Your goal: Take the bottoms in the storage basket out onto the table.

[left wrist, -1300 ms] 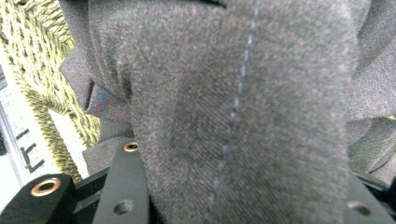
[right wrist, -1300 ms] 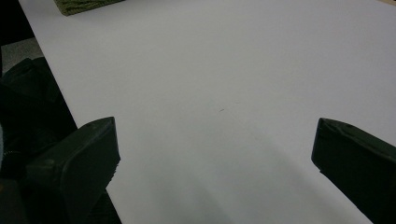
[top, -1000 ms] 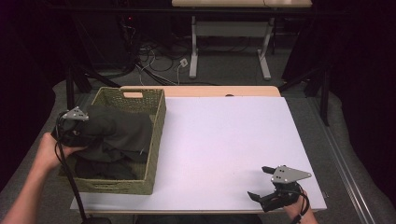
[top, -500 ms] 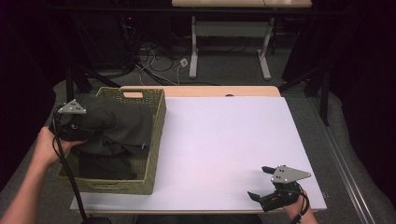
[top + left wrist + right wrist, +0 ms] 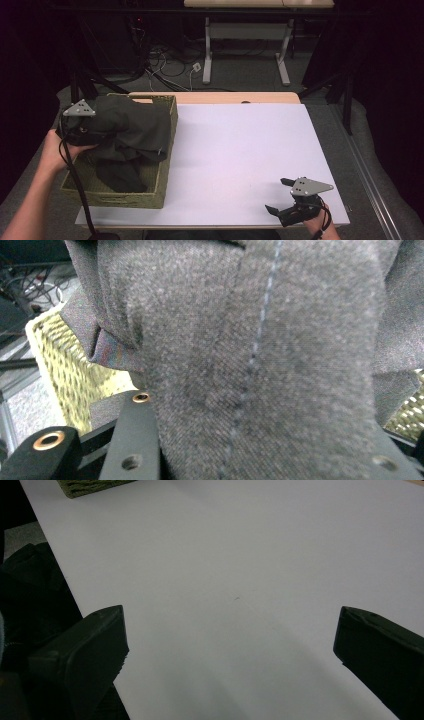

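Observation:
A dark grey garment (image 5: 132, 130) hangs half out of a woven green basket (image 5: 165, 172) at the table's left. My left gripper (image 5: 97, 132), at the basket's left rim, is shut on a thick fold of it. In the left gripper view that cloth (image 5: 260, 350) sits bunched between the black jaws, with the basket's weave (image 5: 60, 360) behind. More dark cloth (image 5: 120, 175) trails down to the basket's bottom. My right gripper (image 5: 278, 196) rests open at the table's near right corner, its jaws wide apart over bare white tabletop (image 5: 235, 580) with nothing between them.
The white tabletop (image 5: 240, 150) stretches from the basket to the right edge. A basket corner (image 5: 95, 486) shows far off in the right gripper view. Beyond the table are dark floor, cables (image 5: 170, 65) and a white desk frame (image 5: 245, 35).
My left gripper has risen with the garment, drawing more of the cloth up above the basket's rim. The right gripper has stayed where it was.

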The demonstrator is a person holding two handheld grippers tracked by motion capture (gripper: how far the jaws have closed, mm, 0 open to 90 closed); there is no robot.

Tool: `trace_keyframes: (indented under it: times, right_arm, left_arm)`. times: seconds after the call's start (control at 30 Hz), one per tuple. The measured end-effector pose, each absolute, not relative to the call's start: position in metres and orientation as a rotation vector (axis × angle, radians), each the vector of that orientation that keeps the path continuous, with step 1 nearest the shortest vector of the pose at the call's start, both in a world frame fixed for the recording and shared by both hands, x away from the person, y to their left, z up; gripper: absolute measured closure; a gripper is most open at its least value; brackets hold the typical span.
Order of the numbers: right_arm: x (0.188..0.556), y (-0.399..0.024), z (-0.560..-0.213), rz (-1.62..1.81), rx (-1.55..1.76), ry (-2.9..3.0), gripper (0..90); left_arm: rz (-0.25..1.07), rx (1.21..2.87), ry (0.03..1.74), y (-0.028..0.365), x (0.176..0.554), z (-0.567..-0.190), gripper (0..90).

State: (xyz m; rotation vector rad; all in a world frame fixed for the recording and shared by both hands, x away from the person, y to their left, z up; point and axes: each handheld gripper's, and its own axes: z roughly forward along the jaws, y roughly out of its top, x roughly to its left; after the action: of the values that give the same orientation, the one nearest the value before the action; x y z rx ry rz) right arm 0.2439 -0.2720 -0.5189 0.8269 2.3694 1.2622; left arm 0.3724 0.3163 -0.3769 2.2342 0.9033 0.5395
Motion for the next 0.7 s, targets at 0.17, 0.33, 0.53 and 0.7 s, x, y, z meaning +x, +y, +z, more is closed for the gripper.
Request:
trace_keyframes:
  times: [0.17,0.33,0.53,0.7]
  right_arm:
    - [0.244,-0.272,-0.519,1.272,0.824,2.364,0.6]
    - [0.244,-0.272,-0.519,1.272,0.823,2.364,0.6]
    - [0.243,-0.272,-0.519,1.272,0.823,2.366,0.6]
    - [0.243,-0.272,-0.519,1.273,0.821,2.366,0.6]
  left_arm:
    - [0.552,2.221,0.863,0.31,0.375,-0.371,56.8]
    - [0.545,2.21,0.839,0.301,0.376,-0.366,56.7]
    - [0.558,2.217,0.793,0.292,0.379,-0.359,56.7]
    - [0.556,2.213,0.764,0.285,0.382,-0.354,56.7]
